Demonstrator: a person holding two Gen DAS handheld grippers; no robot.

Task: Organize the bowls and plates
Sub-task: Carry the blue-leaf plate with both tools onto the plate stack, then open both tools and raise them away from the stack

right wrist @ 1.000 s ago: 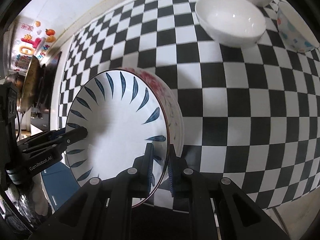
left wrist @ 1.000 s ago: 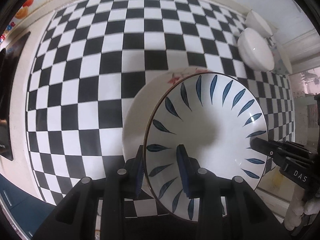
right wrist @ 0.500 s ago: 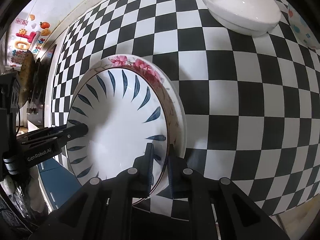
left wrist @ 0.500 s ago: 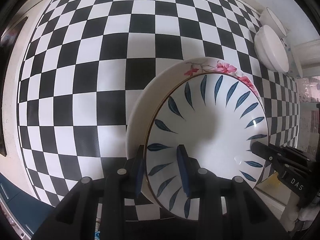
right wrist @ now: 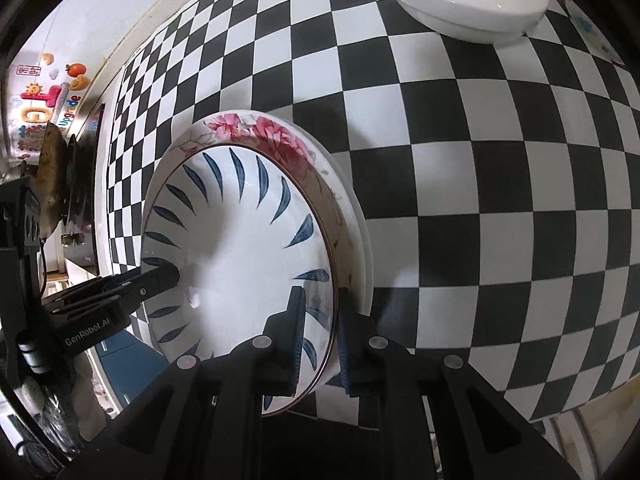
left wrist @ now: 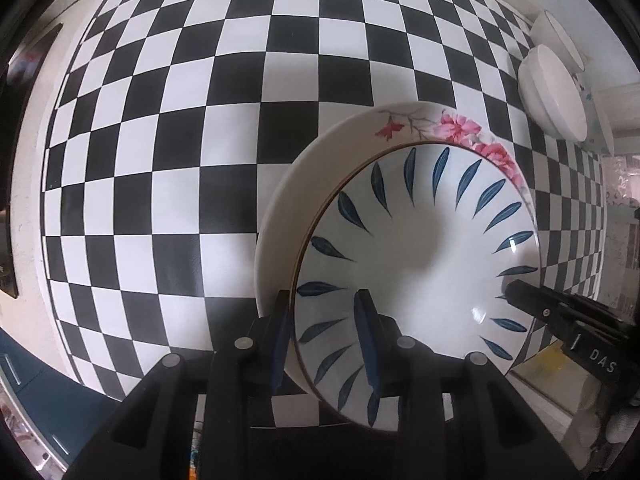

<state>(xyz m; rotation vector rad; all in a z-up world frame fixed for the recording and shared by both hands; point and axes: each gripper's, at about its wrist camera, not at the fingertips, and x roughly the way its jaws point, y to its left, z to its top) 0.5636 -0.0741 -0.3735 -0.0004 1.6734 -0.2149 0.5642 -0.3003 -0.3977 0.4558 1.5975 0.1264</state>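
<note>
In the left wrist view, the left gripper [left wrist: 322, 334] is clamped on the rim of a glossy round blue-leaf plate [left wrist: 416, 248], which sits over a pink-flowered plate [left wrist: 316, 168] on the black-and-white checkered cloth [left wrist: 160, 120]. Smooth white bowls [left wrist: 552, 92] stand beyond the blue-leaf plate. In the right wrist view, the right gripper [right wrist: 320, 330] pinches the blue-leaf plate's [right wrist: 240, 248] opposite rim; stickers [right wrist: 40, 96] dot the wall left of it.
</note>
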